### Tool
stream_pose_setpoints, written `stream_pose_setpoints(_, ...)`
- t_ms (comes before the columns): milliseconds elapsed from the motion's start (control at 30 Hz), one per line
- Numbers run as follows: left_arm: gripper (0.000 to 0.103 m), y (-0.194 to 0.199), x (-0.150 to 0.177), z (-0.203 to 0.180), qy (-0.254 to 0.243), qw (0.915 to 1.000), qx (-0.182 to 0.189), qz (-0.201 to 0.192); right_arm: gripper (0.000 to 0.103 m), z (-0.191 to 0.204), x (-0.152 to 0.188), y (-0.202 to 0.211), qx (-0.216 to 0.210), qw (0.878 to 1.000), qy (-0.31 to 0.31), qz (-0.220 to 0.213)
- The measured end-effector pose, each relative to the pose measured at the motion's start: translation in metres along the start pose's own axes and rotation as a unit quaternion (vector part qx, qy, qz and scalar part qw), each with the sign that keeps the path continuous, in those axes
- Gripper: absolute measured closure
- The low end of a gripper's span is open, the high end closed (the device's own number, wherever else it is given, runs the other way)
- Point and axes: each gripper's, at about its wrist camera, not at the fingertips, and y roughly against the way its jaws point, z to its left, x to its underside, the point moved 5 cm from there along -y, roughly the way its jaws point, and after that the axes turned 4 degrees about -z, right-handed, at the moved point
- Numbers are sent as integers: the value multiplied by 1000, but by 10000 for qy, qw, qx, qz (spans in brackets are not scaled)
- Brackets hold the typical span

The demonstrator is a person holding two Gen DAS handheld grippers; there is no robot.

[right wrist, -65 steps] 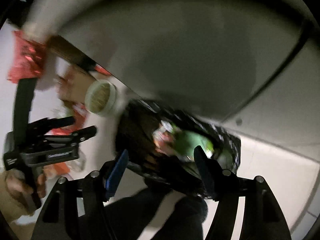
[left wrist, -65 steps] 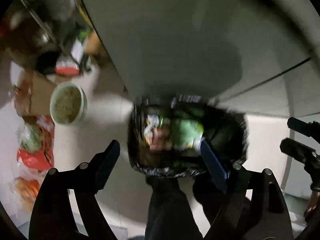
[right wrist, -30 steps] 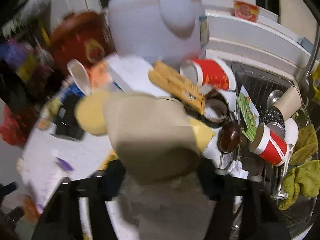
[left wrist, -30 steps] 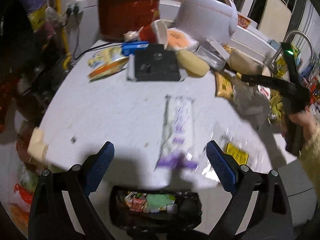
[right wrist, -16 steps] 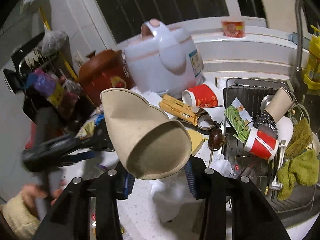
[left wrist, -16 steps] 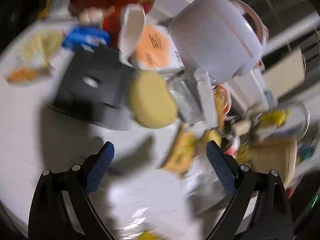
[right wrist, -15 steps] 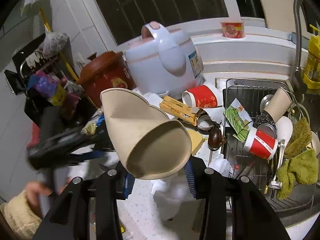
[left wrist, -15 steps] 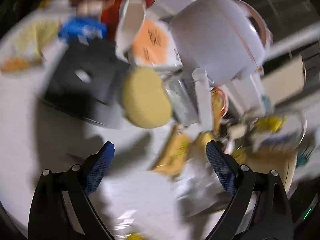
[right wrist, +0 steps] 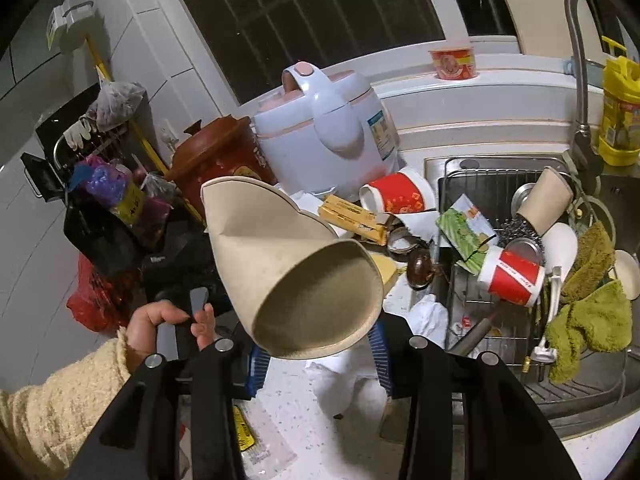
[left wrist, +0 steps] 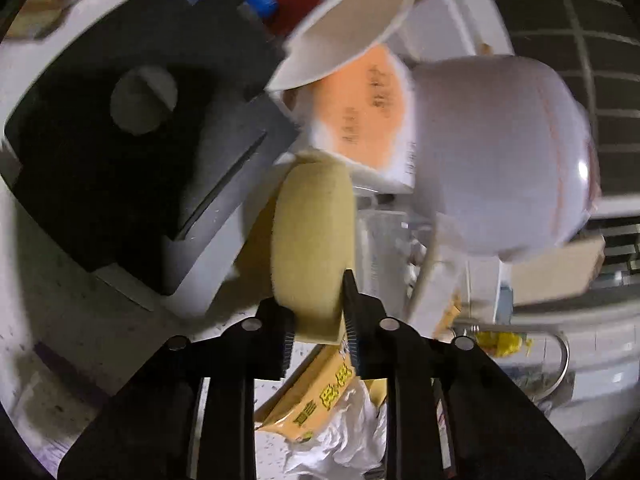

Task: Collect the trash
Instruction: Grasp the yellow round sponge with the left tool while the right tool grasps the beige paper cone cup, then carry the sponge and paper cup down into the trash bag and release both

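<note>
In the left wrist view my left gripper [left wrist: 318, 334] is shut on a tan, flattened paper cup [left wrist: 312, 240], held edge-on over the white counter [left wrist: 60, 300]. In the right wrist view my right gripper [right wrist: 320, 356] is shut on a crumpled beige paper cup [right wrist: 288, 268], its round base facing the camera, held above the counter [right wrist: 288, 400]. The hand holding the left gripper [right wrist: 168, 320] shows at the left. More trash lies around: red paper cups [right wrist: 396, 196], a yellow box [right wrist: 352, 216], white tissue [right wrist: 344, 376].
A black scale [left wrist: 132, 140], a white rice cooker [left wrist: 500, 152] [right wrist: 324, 136] and a brown clay pot [right wrist: 216, 156] stand at the back. The sink [right wrist: 520, 240] at the right holds a rack, cups, a green cloth [right wrist: 584, 320] and a tap [right wrist: 580, 60]. Bags hang at the left.
My left gripper has moved in and closed on the tan flattened cup; it was open before. My right gripper has stayed shut on the beige cup and barely moved.
</note>
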Motion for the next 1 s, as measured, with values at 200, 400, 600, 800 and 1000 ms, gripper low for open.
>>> stream_pose_setpoints(200, 85, 52, 7, -5, -518, 9969, 583, 96, 61, 23, -1, -1, -294, 9996, 13, -27)
stream_pose_setpoints(400, 85, 147, 8, 4, -1052, 9882, 1113, 41, 61, 76, 5, 8, -867, 9960, 237, 25)
stream_pose_setpoints(600, 85, 259, 33, 80, -1728, 9817, 785, 156, 61, 160, 60, 13, -1727, 9812, 595, 617)
stream_pose_setpoints(800, 85, 287, 86, 222, -1381, 9857, -471, 840, 61, 210, 172, -15, -1886, 9604, 696, 1928)
stream_pose_setpoints(1000, 85, 215, 129, 344, -1235, 9697, -1303, 1656, 61, 185, 300, -80, -1111, 9453, 365, 3045)
